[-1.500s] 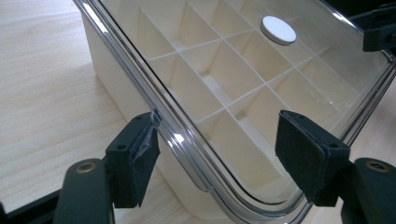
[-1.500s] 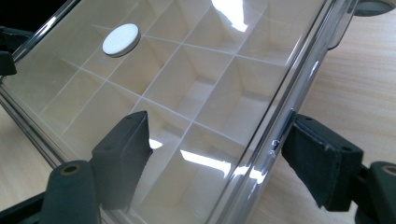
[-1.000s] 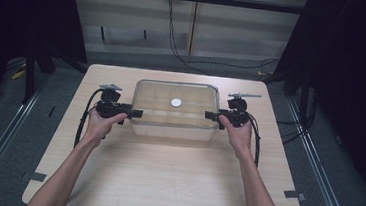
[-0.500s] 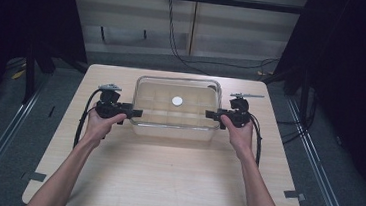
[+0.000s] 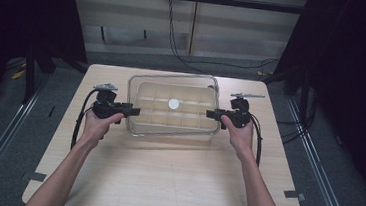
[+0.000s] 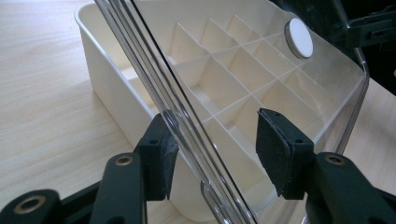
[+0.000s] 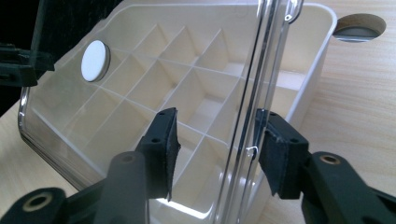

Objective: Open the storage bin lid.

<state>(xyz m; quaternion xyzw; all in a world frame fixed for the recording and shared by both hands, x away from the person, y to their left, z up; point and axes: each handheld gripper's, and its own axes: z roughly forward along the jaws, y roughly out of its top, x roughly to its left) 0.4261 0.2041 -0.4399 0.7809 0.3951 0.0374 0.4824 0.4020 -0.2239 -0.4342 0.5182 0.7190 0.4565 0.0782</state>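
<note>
A cream box [image 5: 172,118] with several compartments sits on the far half of the table. Its clear lid [image 5: 173,76], with a white disc [image 5: 173,103] in the middle, is raised and tilted over it. My left gripper [image 5: 132,111] is at the lid's left edge and my right gripper [image 5: 211,114] at its right edge. In the left gripper view the lid's edge [image 6: 161,100] runs between the open jaws of the left gripper [image 6: 215,137], against the left pad [image 6: 161,156]. In the right gripper view the lid's edge [image 7: 254,84] stands between the open jaws of the right gripper [image 7: 217,137], close to the right pad [image 7: 275,154].
The wooden table [image 5: 164,176] has bare surface in front of the box. A round hole [image 7: 359,25] in the tabletop lies just beyond the box's corner. Cables trail from both grippers along the forearms. Dark floor and metal rails surround the table.
The clear lid, flat on the box a second ago, has come up and now stands tilted above the rim. Both grippers stayed at its sides.
</note>
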